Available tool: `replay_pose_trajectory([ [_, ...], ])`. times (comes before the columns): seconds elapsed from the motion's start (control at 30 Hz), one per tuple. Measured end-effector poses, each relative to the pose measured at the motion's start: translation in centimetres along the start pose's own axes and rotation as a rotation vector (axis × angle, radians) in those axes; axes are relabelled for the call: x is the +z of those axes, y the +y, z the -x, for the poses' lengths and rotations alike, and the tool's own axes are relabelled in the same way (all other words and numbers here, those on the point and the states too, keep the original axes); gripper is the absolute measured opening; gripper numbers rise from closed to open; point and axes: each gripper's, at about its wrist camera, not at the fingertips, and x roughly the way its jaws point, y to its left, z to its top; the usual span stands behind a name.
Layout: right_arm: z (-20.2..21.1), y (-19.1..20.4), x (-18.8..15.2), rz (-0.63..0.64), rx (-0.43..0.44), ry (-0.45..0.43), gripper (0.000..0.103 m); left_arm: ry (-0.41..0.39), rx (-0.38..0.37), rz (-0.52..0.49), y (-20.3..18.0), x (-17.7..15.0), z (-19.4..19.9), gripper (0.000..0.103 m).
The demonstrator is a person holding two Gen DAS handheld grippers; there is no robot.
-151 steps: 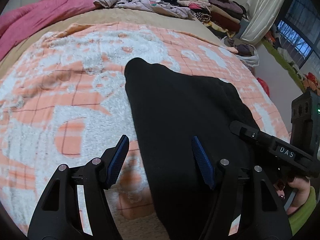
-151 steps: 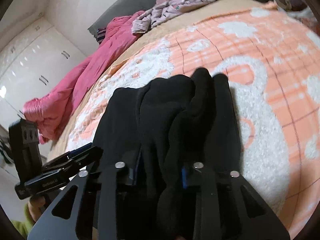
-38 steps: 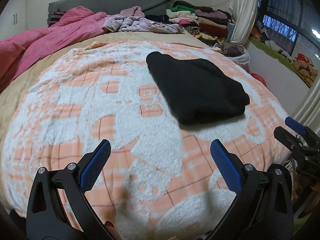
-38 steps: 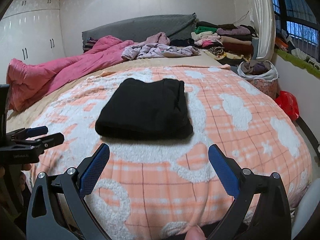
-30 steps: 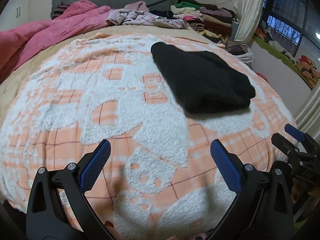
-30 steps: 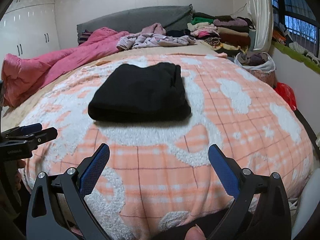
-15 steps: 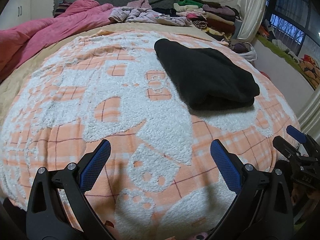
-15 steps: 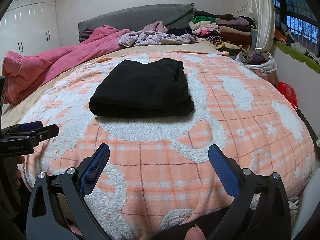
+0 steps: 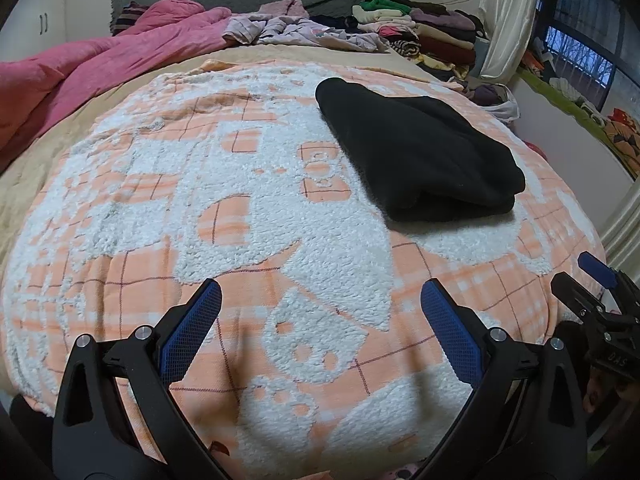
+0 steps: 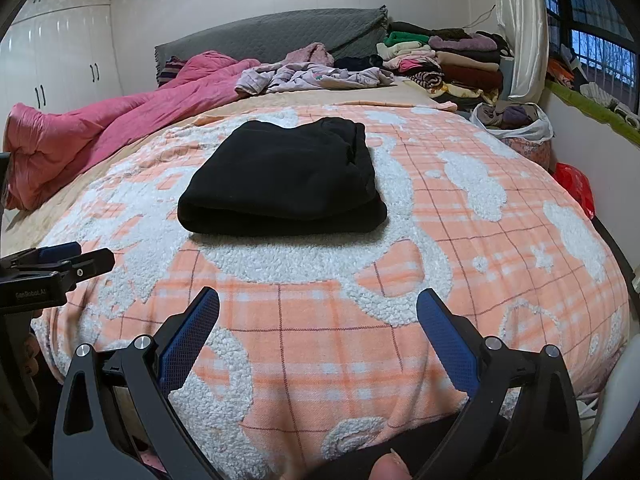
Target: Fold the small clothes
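A black garment point(image 9: 416, 152) lies folded into a thick rectangle on the orange-and-white fleece blanket point(image 9: 240, 208); it also shows in the right wrist view point(image 10: 284, 180). My left gripper point(image 9: 320, 300) is open and empty, held back near the blanket's front edge, well short of the garment. My right gripper point(image 10: 318, 308) is open and empty too, also back at the bed's front edge. Each gripper shows at the side of the other's view.
A pink quilt point(image 10: 112, 128) lies along the left side of the bed. Loose lilac clothes point(image 10: 316, 74) and a stack of folded clothes point(image 10: 448, 60) sit at the head end. A bag of clothes point(image 10: 516, 124) stands on the right by the window.
Five seconds ago my right gripper was shut on the black garment with the left close over it. Both have let go and drawn back to the bed's edge; over the last second they barely move.
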Motion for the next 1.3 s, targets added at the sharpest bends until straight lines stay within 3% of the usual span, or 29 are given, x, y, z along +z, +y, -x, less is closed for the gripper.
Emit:
replay_pose_trajectory([
  [1.3,0.01,-0.05,-0.09,-0.001,-0.002,0.0,0.098,-0.001,0.002,-0.003,-0.02,0.06,0.23,0.093],
])
